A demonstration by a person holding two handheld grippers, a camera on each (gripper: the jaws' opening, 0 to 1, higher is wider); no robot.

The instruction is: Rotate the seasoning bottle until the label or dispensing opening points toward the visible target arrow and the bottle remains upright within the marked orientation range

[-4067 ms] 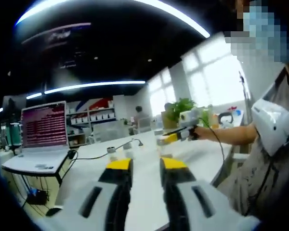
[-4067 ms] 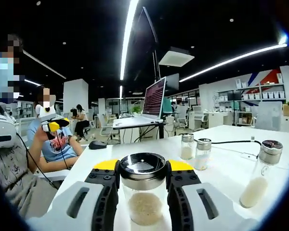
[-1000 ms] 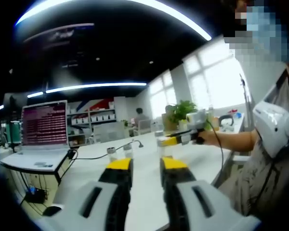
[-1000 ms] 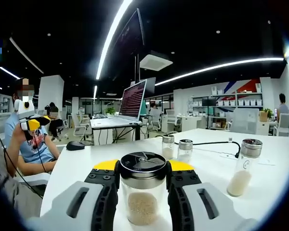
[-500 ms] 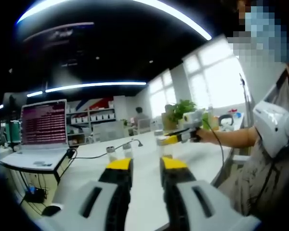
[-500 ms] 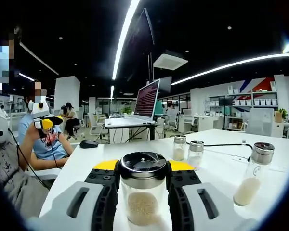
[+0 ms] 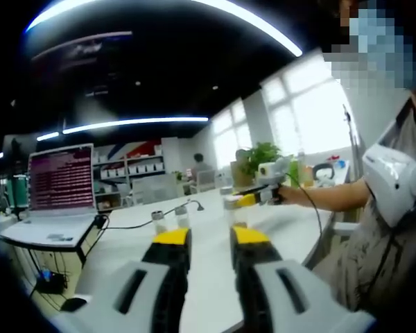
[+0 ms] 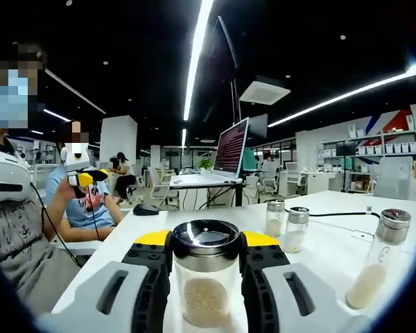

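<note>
Left gripper view: low over the worktop (image 7: 208, 236), facing the far right gripper (image 7: 230, 202).
Right gripper view: close behind the clamped seasoning bottle (image 8: 206, 277), facing the laptop (image 8: 225, 156).
Shared: worktop, laptop, two small shakers (image 8: 286, 225).

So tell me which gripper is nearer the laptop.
Left. The left gripper hangs off the table end where the laptop sits; the right gripper, clamping the seasoning bottle, is farther away.

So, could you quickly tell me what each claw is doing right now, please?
Left claw: open, nothing between its jaws, held above the white table.
Right claw: shut on the seasoning bottle, which stands upright.
</note>
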